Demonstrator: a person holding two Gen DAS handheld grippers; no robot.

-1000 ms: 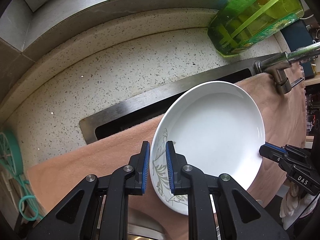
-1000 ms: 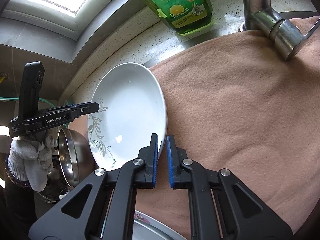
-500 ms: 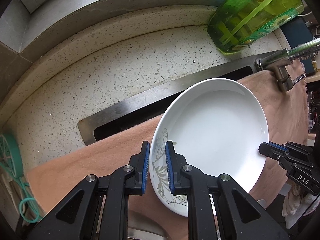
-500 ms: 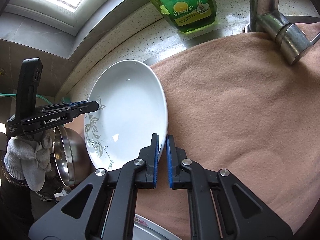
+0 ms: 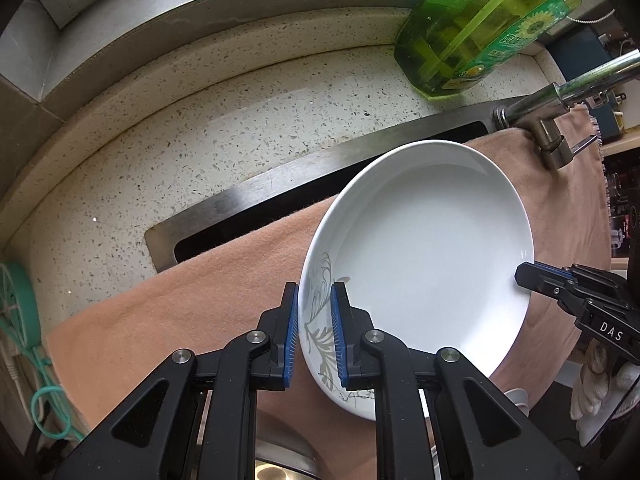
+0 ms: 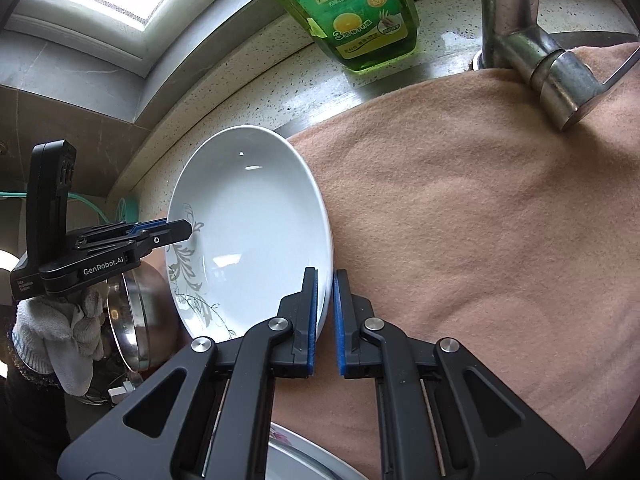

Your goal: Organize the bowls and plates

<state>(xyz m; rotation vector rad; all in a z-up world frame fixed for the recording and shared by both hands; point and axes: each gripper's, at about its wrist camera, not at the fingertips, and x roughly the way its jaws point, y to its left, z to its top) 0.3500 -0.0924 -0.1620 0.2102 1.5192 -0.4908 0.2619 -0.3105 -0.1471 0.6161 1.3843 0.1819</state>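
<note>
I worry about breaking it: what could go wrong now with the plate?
Both grippers pinch only the rim of the tilted plate, left and right on opposite edges; pulling apart could make it slip. It hangs over a metal bowl and could chip it.

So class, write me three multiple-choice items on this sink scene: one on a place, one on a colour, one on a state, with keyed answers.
1. Where does the dish soap bottle stand?
A. on the speckled counter behind the sink
B. on the cloth
C. in the plate

2. What colour is the cloth over the sink?
A. blue
B. peach
C. grey

3. How is the white plate held?
A. flat on the cloth, untouched
B. by the left gripper alone
C. by both grippers, the right gripper too, on opposite rims

Answers: 1 A, the bottle sits on stone beside the faucet. 2 B, it is peach throughout. 3 C, each wrist view shows fingers closed on a rim.
</note>
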